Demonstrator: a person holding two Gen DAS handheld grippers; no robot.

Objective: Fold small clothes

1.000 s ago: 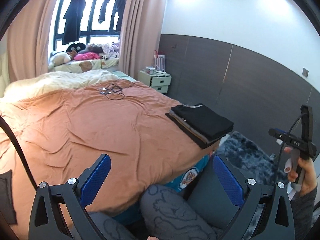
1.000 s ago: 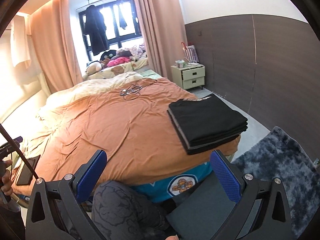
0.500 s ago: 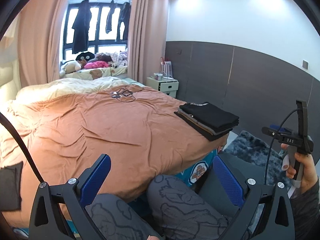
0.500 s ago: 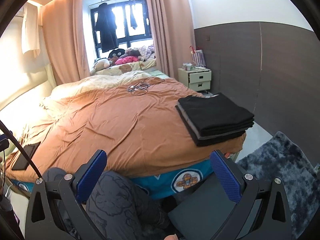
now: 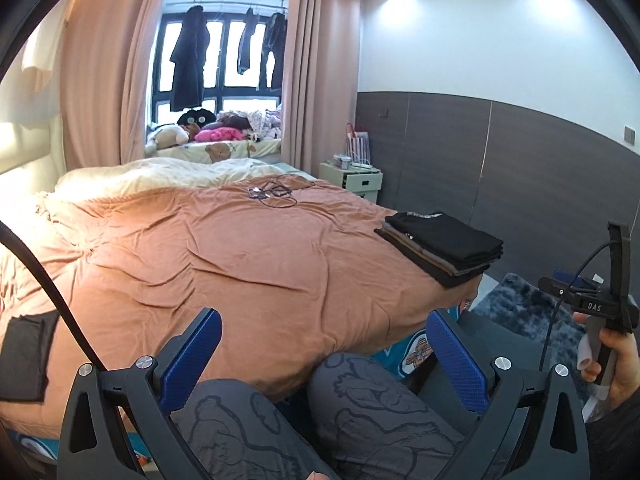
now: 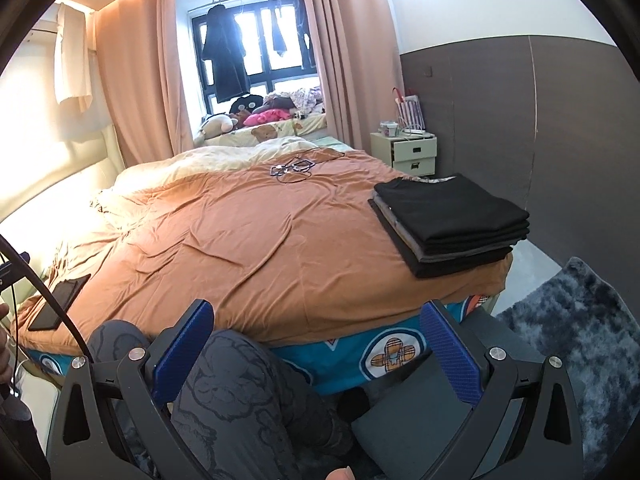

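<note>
Presently, both grippers are held low at the foot of the bed (image 5: pixel 248 264), above the person's knees (image 5: pixel 368 400), which are clad in grey patterned trousers.

Left gripper (image 5: pixel 324 344): jaws spread wide, nothing held between the blue pads (image 5: pixel 192 352).

Right gripper (image 6: pixel 320 340): jaws likewise spread wide, nothing held. Its handle is seen in the left view at the far right, grasped by a hand (image 5: pixel 612 364).

Folded stack (image 6: pixel 448 220): dark clothes, black on top, grey layers visible at the edge, laid flat on the orange cover (image 6: pixel 256 240) at the bed's near right corner, well apart from both grippers.

Cables (image 6: pixel 292 168): a tangle is seen on the far part of the cover, near a cream duvet (image 6: pixel 208 160).

Dark flat item (image 6: pixel 60 296): laid at the cover's left edge; its kind cannot be told.

Nightstand (image 6: pixel 412 152): pale, with drawers, set against the grey wall panel beyond the bed.

Rug (image 6: pixel 580 332): dark blue, shaggy, on the floor to the right.

Window (image 5: pixel 220 68): dark garments are hung before it; soft toys (image 5: pixel 192 132) are piled below.
</note>
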